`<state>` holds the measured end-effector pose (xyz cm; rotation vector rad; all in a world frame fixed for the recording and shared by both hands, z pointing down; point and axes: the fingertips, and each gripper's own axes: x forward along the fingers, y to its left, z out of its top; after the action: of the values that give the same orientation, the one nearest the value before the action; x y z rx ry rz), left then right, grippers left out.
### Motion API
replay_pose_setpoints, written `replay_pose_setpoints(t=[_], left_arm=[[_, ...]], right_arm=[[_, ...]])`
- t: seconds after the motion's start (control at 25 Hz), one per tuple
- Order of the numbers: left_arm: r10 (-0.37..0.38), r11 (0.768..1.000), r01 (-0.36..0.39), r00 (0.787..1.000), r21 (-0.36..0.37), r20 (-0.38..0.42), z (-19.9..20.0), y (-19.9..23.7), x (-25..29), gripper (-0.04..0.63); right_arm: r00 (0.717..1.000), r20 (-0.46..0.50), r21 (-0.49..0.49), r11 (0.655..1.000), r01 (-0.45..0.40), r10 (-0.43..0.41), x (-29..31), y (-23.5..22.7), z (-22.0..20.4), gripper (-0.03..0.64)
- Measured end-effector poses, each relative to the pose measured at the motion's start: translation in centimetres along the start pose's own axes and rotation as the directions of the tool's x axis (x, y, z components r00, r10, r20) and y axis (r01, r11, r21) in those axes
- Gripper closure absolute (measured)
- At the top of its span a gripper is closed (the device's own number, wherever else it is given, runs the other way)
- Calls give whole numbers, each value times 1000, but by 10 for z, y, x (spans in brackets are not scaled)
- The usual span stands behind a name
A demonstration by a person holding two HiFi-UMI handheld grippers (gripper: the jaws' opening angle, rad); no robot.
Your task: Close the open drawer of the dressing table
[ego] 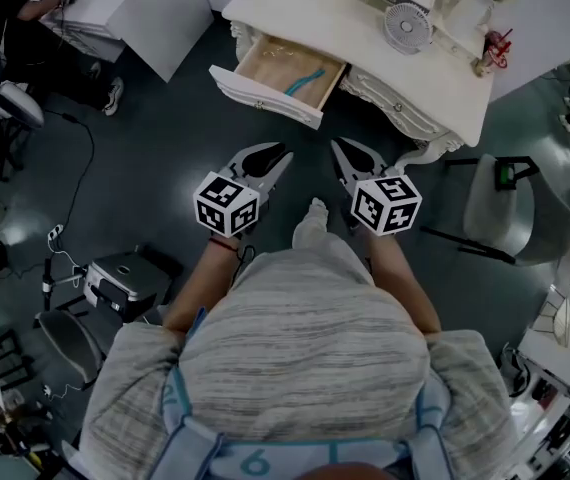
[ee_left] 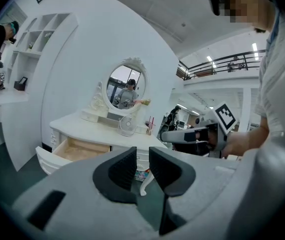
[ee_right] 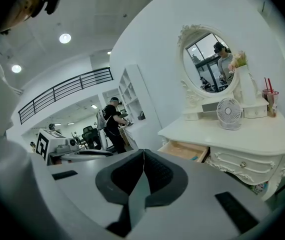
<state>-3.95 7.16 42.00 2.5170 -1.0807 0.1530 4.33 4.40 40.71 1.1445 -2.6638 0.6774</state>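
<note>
The white dressing table (ego: 435, 68) stands at the top of the head view, and its left drawer (ego: 280, 73) is pulled out, showing a wooden bottom with a teal item inside. Both grippers hover over the dark floor short of the drawer front. My left gripper (ego: 281, 156) is open with a narrow empty gap between its pads. My right gripper (ego: 338, 150) is shut on nothing. In the left gripper view the drawer (ee_left: 77, 150) lies ahead to the left of the gripper (ee_left: 142, 155). In the right gripper view the drawer (ee_right: 185, 150) lies just right of the gripper (ee_right: 143, 156).
A small fan (ego: 407, 26) and a cup with straws (ego: 495, 48) stand on the tabletop under an oval mirror (ee_left: 126, 86). A chair (ego: 495, 203) sits at the right. A white cabinet (ego: 135, 8), a person (ego: 5, 18) and a grey case (ego: 115, 280) are at the left.
</note>
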Motion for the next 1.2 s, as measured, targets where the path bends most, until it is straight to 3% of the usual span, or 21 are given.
replay_pose_setpoints(t=[0.48,0.84,1.2], left_arm=[[54,998,-54,999,-28,-3,30,47,76,508],[127,990,-128,991,-50,-31,18,79,105,508],[199,978,-204,977,-49,-81,-3,120,102,508]], right_arm=[[997,-43,-5,998,-62,62,55,-65,38,607],[989,-64,-25,990,-137,136,80,-94,42,606],[985,-95,-40,988,-151,146,109,-108,38,606]])
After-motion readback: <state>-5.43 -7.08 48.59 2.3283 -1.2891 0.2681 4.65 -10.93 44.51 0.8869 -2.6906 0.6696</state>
